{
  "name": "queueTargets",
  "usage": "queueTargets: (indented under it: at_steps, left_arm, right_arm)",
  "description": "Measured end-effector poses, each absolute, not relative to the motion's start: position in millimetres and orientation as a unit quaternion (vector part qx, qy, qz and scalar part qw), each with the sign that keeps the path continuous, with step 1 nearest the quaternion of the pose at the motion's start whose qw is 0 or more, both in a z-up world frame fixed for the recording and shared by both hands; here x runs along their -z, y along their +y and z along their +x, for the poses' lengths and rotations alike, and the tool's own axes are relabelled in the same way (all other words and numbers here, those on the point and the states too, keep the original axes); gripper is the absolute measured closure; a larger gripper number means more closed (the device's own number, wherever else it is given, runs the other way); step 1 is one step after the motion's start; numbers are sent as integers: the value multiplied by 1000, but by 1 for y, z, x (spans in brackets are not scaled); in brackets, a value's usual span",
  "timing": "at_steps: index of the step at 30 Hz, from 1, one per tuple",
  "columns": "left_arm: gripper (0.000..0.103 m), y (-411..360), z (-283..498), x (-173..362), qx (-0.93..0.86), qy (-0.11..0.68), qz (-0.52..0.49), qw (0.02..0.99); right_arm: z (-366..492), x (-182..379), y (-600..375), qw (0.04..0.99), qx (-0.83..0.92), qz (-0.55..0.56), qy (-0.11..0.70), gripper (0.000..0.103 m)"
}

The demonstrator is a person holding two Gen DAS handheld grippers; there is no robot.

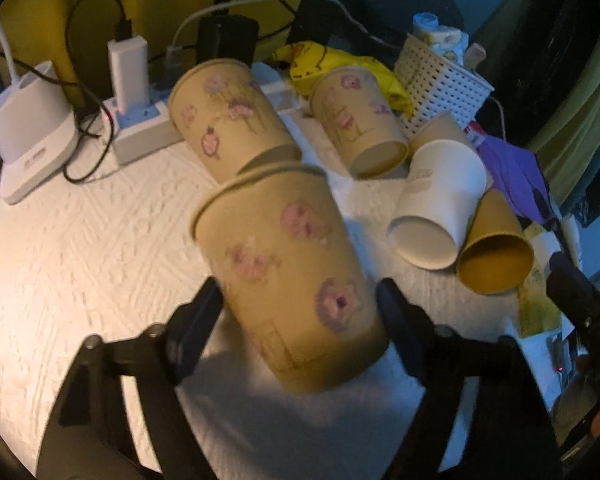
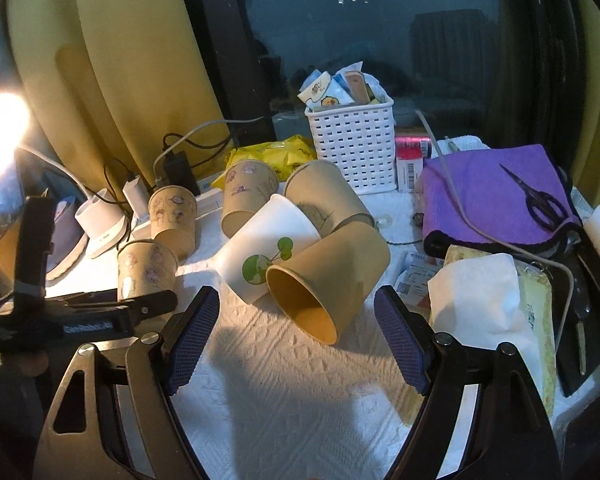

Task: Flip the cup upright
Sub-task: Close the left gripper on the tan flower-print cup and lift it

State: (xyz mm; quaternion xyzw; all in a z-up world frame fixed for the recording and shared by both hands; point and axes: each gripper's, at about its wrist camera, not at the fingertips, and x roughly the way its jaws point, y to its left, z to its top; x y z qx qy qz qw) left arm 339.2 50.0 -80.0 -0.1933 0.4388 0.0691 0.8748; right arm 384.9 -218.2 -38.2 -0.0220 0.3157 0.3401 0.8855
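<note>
Two toppled cups crowd the wide-open right gripper; left gripper clasps a patterned cup.

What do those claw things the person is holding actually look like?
Each is a black two-finger claw. The right gripper has flat finger pads covered in dark blue, finely textured grip material, on black triangular arms with cut-out openings and silver pivot screws. The left gripper has the same build, though its pads look darker. Seen from the right wrist, its side carries small white lettering, too blurred to read.
</note>
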Motion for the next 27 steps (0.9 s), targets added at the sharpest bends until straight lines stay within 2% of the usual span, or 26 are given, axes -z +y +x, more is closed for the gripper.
queueTargets:
  at_steps: [12,27]
  left_arm:
    - [39,40,315,63,-41,419,-176,890]
    - [41,13,243,40,8,393,-143,908]
  right_arm:
    - [362,30,-220,886,-342,-23,312,21]
    - [309,18,-232,892,-334,-26,303,21]
